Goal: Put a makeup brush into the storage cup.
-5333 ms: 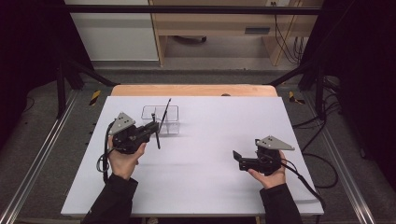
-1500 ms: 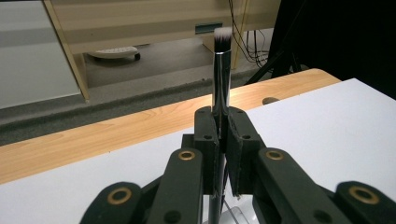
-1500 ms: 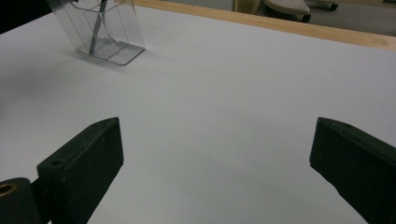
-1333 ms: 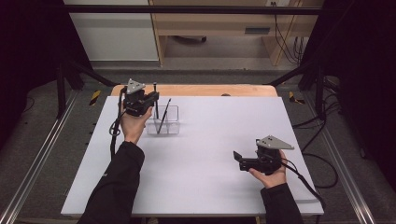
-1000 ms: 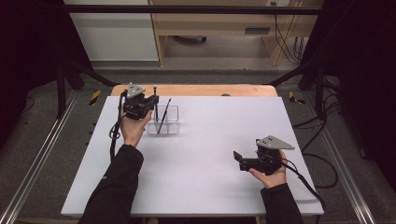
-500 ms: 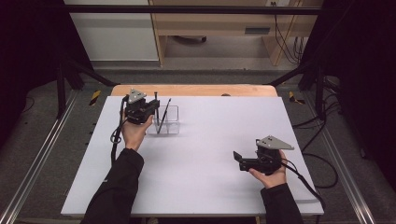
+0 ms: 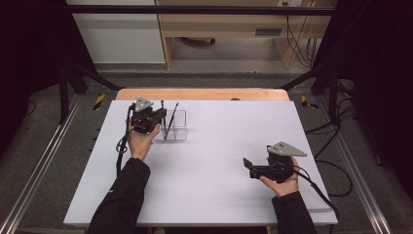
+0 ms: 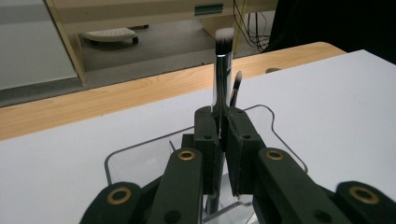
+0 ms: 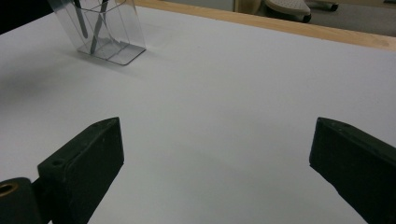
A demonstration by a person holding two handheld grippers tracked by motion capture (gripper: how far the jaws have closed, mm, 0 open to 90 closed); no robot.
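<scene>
A clear plastic holder (image 7: 179, 127) stands on the white table (image 7: 209, 165) at the back left. My left gripper (image 7: 159, 116) is at the holder's left rim, shut on a black makeup brush (image 8: 222, 74) with a white tip. The brush stands upright, its lower end inside the holder (image 8: 276, 127). A second, thinner brush (image 8: 236, 86) leans in the holder behind it. My right gripper (image 7: 248, 167) rests low at the table's right front, open, with nothing between its jaws (image 9: 215, 154). The holder (image 9: 109, 28) lies far off ahead of it.
The table's wooden back edge (image 7: 204, 93) runs just behind the holder. Metal frame rails (image 7: 44, 161) flank the table. Cables (image 7: 336, 180) trail off the right side.
Since 5.3 s ago my left gripper carried the brush from the table's near left to the holder. Over the last second it sank slightly. The right gripper stayed still.
</scene>
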